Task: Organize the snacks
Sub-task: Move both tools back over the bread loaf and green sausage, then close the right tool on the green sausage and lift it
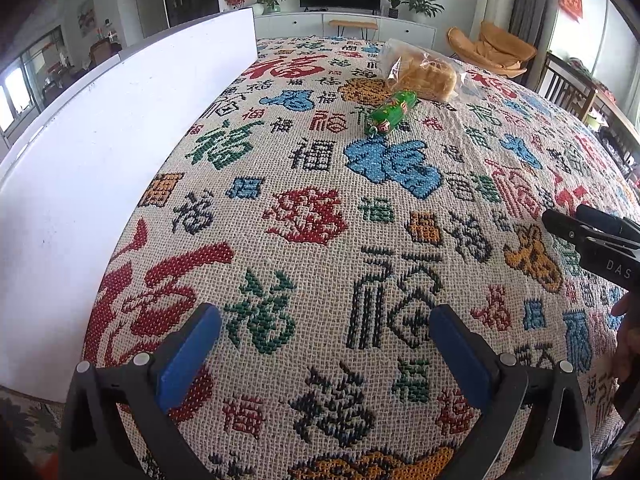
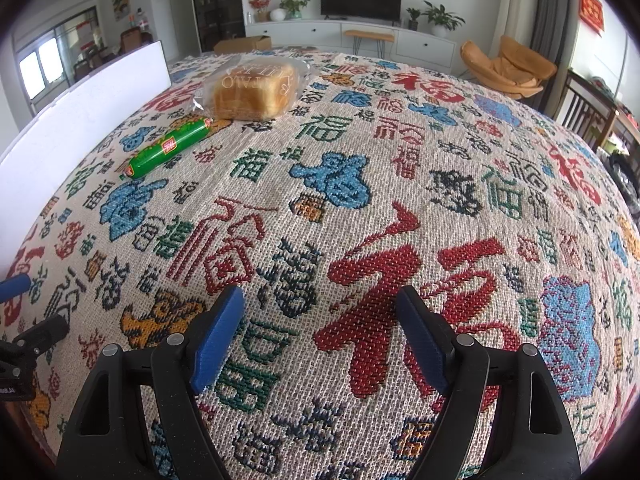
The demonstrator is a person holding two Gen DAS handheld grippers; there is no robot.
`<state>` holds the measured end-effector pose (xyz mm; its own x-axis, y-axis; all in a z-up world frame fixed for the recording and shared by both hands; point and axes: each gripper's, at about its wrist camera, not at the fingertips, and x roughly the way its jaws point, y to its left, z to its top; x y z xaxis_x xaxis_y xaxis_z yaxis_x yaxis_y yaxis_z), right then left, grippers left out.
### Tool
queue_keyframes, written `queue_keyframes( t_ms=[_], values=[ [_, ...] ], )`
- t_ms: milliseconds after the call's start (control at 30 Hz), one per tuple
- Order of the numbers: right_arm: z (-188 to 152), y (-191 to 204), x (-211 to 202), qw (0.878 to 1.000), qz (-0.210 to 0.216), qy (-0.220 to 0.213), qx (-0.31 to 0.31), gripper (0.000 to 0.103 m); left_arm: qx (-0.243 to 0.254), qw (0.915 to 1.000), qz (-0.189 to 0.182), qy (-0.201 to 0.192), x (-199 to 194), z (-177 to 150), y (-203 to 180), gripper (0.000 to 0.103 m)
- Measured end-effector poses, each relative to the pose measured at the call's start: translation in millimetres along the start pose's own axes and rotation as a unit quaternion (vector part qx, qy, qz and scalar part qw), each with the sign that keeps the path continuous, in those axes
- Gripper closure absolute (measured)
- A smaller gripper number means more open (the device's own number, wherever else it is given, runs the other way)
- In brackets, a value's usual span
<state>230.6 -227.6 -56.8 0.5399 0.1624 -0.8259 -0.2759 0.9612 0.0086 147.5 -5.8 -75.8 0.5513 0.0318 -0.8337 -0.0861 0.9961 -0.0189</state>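
Observation:
A green wrapped sausage (image 1: 390, 114) (image 2: 170, 147) lies on the patterned tablecloth (image 1: 320, 240) (image 2: 360, 184), far ahead of both grippers. Just behind it sits a loaf of bread in a clear bag (image 1: 426, 76) (image 2: 252, 90). My left gripper (image 1: 326, 340) hovers over the near cloth, open, with nothing between its blue pads. My right gripper (image 2: 320, 332) is likewise open and empty above a big red character. In the left wrist view the right gripper's black body (image 1: 600, 240) shows at the right edge. In the right wrist view a blue fingertip (image 2: 14, 284) of the left gripper shows at the left edge.
A white box or board (image 1: 100, 184) (image 2: 80, 120) stands along the table's left side. Beyond the table are a TV cabinet (image 1: 344, 28), an orange chair (image 1: 492, 50) and a dark wooden chair (image 2: 588, 116) at the right. A cardboard box (image 2: 244, 44) sits on the floor behind the table.

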Motion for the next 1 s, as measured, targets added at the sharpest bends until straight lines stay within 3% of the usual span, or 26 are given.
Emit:
queue_keyframes(
  t_ms=[267, 433, 567, 733, 833, 900, 967, 1000],
  values=[
    [14, 1, 7, 0.999, 0.007, 0.04, 0.02, 0.021, 0.0, 1.0, 0.001, -0.001, 0, -1, 0, 0.0],
    [45, 4, 19, 0.992, 0.077, 0.062, 0.075, 0.021, -0.001, 1.0, 0.001, -0.003, 1, 2, 1, 0.0],
    [84, 31, 33, 0.986, 0.123, 0.058, 0.096, 0.021, 0.0, 1.0, 0.001, -0.003, 1, 1, 0, 0.0],
    [134, 89, 62, 0.981, 0.165, 0.071, 0.067, 0.025, 0.0, 1.0, 0.001, -0.003, 1, 1, 0, 0.0],
    [146, 118, 83, 0.983, 0.142, 0.101, 0.048, 0.025, 0.0, 1.0, 0.001, -0.003, 1, 1, 0, 0.0],
    [148, 129, 92, 0.985, 0.121, 0.113, 0.041, 0.03, 0.0, 1.0, 0.002, -0.003, 1, 1, 0, 0.0],
    [146, 136, 98, 0.987, 0.101, 0.123, 0.032, 0.048, 0.0, 1.0, 0.002, -0.003, 1, 1, 0, 0.0],
    [144, 138, 101, 0.987, 0.09, 0.131, 0.026, 0.063, 0.0, 1.0, 0.002, -0.003, 1, 1, 0, 0.0]
  ],
)
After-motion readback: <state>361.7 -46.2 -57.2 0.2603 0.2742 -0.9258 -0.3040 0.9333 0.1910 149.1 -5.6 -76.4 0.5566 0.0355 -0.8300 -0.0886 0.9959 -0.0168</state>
